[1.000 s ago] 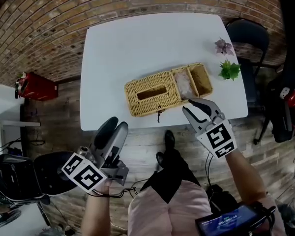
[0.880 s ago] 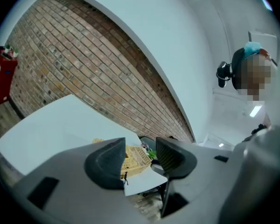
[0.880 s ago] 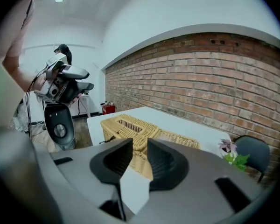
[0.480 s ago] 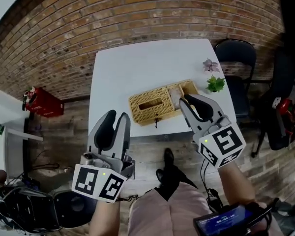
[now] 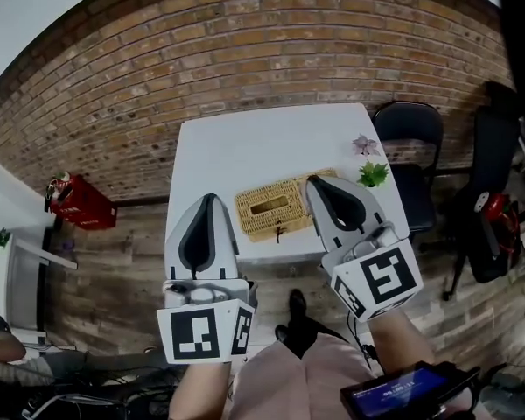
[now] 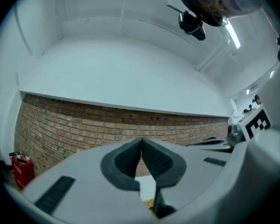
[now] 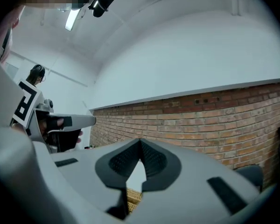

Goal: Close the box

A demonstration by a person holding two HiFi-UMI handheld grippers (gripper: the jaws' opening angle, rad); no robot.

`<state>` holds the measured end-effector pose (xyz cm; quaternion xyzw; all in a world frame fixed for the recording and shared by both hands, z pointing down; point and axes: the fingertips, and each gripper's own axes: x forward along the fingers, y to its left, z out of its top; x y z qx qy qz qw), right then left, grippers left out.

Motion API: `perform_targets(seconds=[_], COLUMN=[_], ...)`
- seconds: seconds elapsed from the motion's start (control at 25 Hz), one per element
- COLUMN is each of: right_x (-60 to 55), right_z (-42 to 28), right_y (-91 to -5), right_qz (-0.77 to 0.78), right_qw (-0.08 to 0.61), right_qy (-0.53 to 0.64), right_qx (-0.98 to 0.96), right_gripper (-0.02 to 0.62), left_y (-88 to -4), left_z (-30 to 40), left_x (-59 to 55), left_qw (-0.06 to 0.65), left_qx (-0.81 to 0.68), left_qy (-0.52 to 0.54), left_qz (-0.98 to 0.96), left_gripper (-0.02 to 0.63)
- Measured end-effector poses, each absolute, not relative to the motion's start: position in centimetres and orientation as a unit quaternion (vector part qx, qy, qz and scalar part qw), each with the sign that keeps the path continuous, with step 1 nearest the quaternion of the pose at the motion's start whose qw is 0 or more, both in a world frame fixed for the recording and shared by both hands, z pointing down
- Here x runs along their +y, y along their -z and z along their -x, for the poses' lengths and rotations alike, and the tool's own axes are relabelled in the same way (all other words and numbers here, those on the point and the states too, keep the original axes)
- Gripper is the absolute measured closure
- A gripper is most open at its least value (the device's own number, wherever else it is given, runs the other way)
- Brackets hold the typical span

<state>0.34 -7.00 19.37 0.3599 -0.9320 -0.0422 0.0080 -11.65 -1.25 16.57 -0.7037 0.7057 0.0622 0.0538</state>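
Hovering side by side before the white table (image 5: 245,143), left gripper (image 5: 207,201) and right gripper (image 5: 319,183) have just closed, jaws together, empty; wicker box (image 5: 271,208) lies beyond

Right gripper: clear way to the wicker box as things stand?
Probably yes. The right gripper hangs shut and empty over the near side of the table, by the wicker box, nothing between them; the plants stand aside. It would need to drop and open first.
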Motion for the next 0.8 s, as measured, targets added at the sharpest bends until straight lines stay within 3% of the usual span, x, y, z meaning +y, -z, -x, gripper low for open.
perform_targets(seconds=[0.8], right_x=[-5.3], right_z=[1.1], right_y=[-18.4], right_qz=[-0.362], right_qw=[0.010], right_qy=[0.071], right_qx=[-0.929], right_gripper=[0.597], left_y=[-15.5], left_z=[12.0], left_x=[-0.2], left_qw=[0.072], left_qx=[0.709], left_qy=[-0.061], left_qz=[0.698], left_gripper=[0.594])
